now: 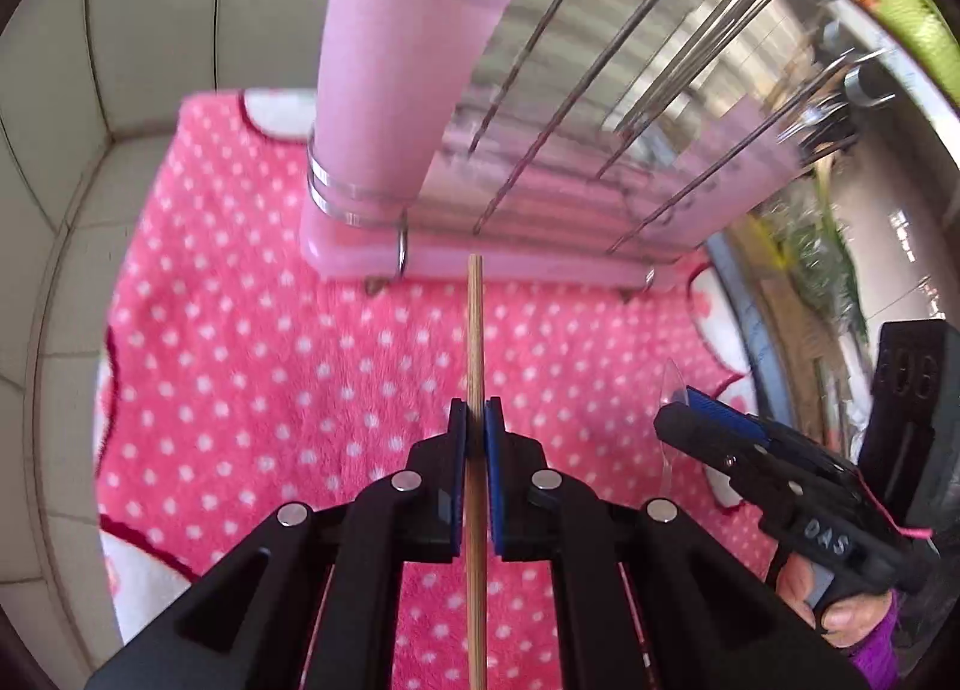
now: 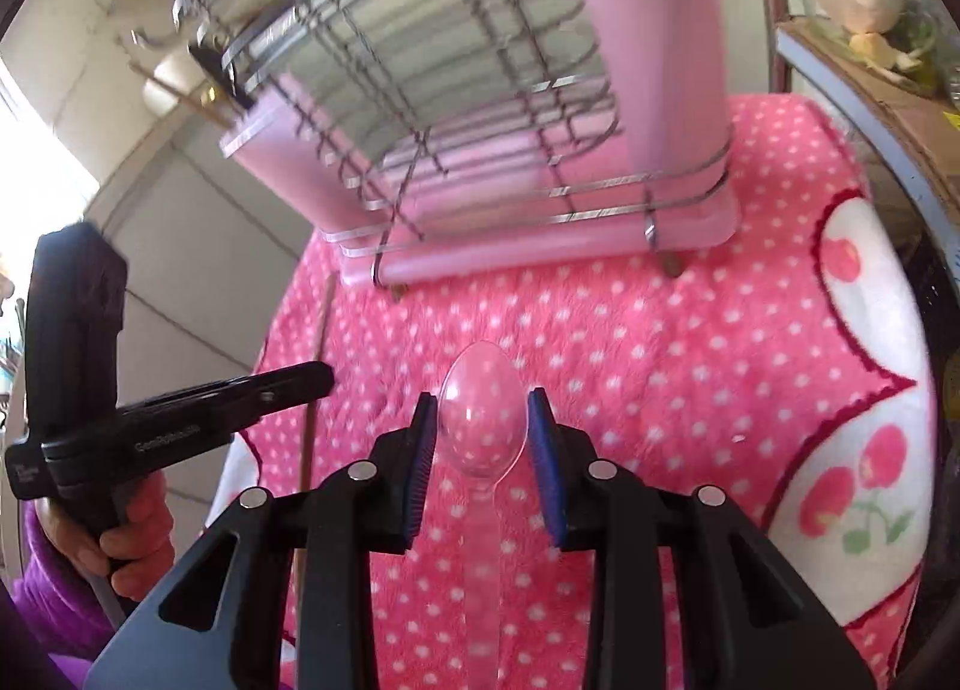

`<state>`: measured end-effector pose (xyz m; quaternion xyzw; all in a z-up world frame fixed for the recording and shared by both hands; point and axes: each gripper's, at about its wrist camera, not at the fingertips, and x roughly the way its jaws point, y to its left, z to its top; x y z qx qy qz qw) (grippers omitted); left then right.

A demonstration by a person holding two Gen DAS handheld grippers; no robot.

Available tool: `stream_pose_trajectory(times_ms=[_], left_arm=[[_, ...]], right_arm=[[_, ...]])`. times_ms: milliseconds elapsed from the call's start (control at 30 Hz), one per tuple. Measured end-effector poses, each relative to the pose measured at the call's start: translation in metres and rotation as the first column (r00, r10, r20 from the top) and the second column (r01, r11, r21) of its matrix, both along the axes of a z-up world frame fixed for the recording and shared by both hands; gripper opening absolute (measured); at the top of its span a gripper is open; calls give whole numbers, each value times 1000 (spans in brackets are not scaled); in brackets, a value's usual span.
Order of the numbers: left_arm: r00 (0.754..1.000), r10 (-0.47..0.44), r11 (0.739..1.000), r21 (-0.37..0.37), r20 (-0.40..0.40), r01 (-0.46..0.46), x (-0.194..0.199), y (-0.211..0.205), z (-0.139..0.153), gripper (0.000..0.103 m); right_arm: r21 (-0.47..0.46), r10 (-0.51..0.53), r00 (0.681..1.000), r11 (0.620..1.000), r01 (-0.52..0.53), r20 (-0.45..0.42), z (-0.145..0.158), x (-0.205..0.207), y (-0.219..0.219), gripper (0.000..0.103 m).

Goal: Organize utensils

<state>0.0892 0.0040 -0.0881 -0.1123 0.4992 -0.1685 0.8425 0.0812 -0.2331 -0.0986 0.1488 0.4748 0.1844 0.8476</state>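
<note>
**Left gripper lining up a chopstick with the pink cup**

Left gripper is clamping a wooden chopstick, its long axis pointing straight ahead at the dish rack. Up and left of the tip, the pink utensil cup is standing at the rack's corner. Right gripper is bracketing a clear plastic spoon, bowl forward; whether its pads are pressing is unclear.

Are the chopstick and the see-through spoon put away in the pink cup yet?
Not yet. The left gripper is shut on the thin wooden chopstick. The clear plastic spoon sits between the right gripper jaws. Both are above the pink dotted towel. Something already pokes out of the tall pink plastic cup on the wire dish rack.
</note>
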Motion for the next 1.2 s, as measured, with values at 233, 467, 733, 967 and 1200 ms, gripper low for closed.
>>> stream_pose_trajectory(times_ms=[233, 467, 733, 967, 1200], left_arm=[[975, 31, 997, -75, 222, -15, -31, 20, 53, 5], [930, 54, 994, -107, 364, -16, -45, 9, 87, 5], [889, 51, 994, -108, 456, -2, -57, 5, 118, 5], [902, 68, 992, -128, 427, -14, -53, 9, 115, 5], [917, 60, 987, -160, 393, 4, -37, 10, 100, 6]], right_arm=[[77, -56, 992, 996, 47, 113, 33, -11, -28, 31], [99, -72, 981, 994, 54, 181, 40, -21, -29, 29], [103, -79, 979, 993, 60, 189, 49, -19, -36, 7], [110, -178, 984, 978, 176, 5, 14, 4, -72, 9], [270, -265, 923, 901, 340, -278, -35, 15, -121, 34]])
